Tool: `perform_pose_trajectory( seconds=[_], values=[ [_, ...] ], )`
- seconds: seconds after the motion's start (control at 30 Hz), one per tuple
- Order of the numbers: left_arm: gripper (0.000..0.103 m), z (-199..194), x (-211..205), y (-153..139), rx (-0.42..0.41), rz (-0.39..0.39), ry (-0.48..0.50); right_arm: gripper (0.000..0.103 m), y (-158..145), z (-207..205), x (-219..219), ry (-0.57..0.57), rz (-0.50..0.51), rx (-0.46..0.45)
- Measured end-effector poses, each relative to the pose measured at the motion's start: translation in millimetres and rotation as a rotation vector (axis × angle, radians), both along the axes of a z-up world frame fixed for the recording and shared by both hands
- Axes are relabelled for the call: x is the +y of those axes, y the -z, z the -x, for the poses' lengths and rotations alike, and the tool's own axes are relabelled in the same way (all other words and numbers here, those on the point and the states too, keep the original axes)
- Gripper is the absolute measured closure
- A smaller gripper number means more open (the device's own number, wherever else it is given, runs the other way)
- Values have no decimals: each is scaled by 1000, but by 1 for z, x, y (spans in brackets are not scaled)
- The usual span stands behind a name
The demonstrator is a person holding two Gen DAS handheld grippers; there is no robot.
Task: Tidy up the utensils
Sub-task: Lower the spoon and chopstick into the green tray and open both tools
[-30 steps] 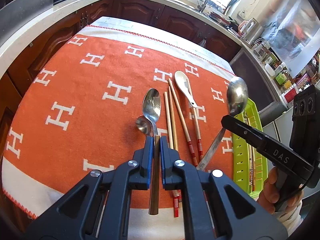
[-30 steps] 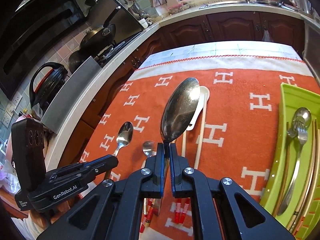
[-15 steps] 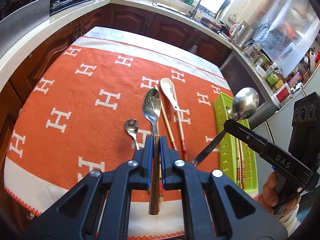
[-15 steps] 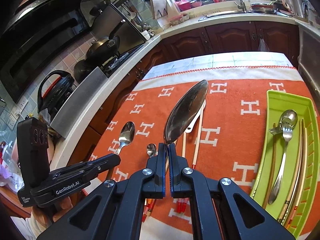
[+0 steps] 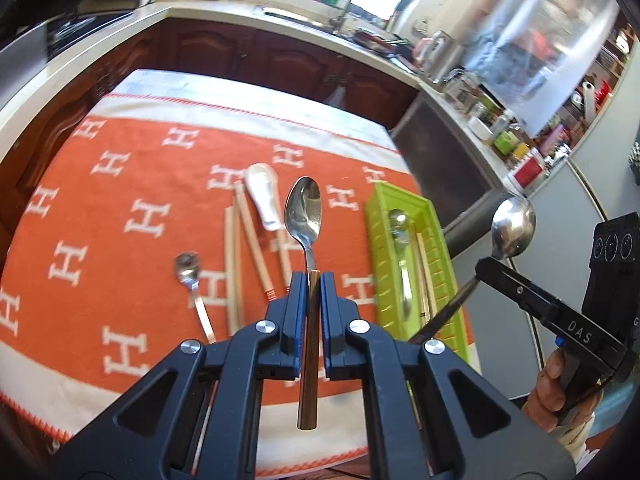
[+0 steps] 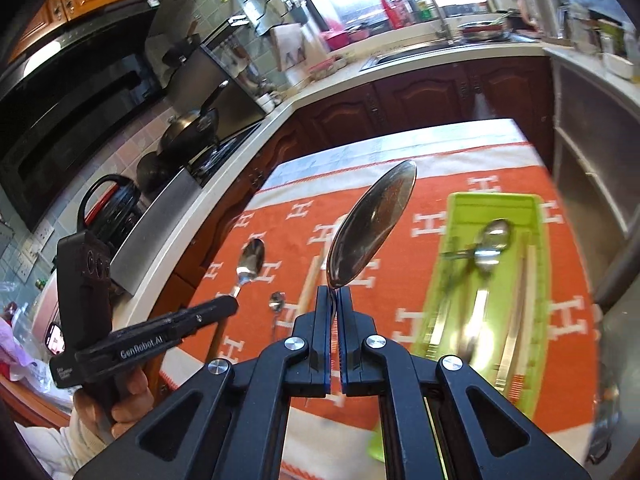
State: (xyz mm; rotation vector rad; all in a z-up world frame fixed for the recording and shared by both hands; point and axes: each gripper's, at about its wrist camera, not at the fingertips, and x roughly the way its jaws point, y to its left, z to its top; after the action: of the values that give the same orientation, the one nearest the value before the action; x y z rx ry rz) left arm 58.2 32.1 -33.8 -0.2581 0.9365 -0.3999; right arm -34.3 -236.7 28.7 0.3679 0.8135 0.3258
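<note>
Each hand carries one spoon clear of the desk, most likely so both can go into the green tray together. The left gripper has its fingers pinching the brown handle of a steel spoon, gripped partway along so the bowl sticks out ahead and the handle end hangs back under the fingers. The right gripper has its fingers pressed tight on the neck of a larger spoon, whose bowl stands up and leans right, toward the tray.

The tray lies along the right edge of the orange cloth covering the desk, and already holds a spoon, a fork and chopsticks laid lengthwise. Still on the cloth near its middle are a small spoon, a white ceramic spoon and several chopsticks.

Both grippers tilt downward over the desk's near edge. From the left wrist view the right one sits off the tray's outer side, held by a bare hand.
</note>
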Motion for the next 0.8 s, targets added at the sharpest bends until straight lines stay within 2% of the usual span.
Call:
perform_pose_trajectory(
  seconds=[0.17, 0.33, 0.57, 0.7, 0.8],
  values=[
    [98, -5, -41, -14, -22, 18, 78, 101, -18, 18, -47, 67, 26, 6],
    [98, -11, -89, -14, -20, 16, 154, 101, -21, 27, -77, 117, 93, 29],
    [98, -18, -154, 17, 40, -20, 248, 101, 4, 25, -109, 137, 178, 109],
    [98, -26, -175, 43, 77, -43, 253, 101, 31, 11, -112, 116, 243, 170],
    [98, -31, -183, 62, 103, -55, 243, 101, 53, -2, -112, 90, 253, 204]
  ],
)
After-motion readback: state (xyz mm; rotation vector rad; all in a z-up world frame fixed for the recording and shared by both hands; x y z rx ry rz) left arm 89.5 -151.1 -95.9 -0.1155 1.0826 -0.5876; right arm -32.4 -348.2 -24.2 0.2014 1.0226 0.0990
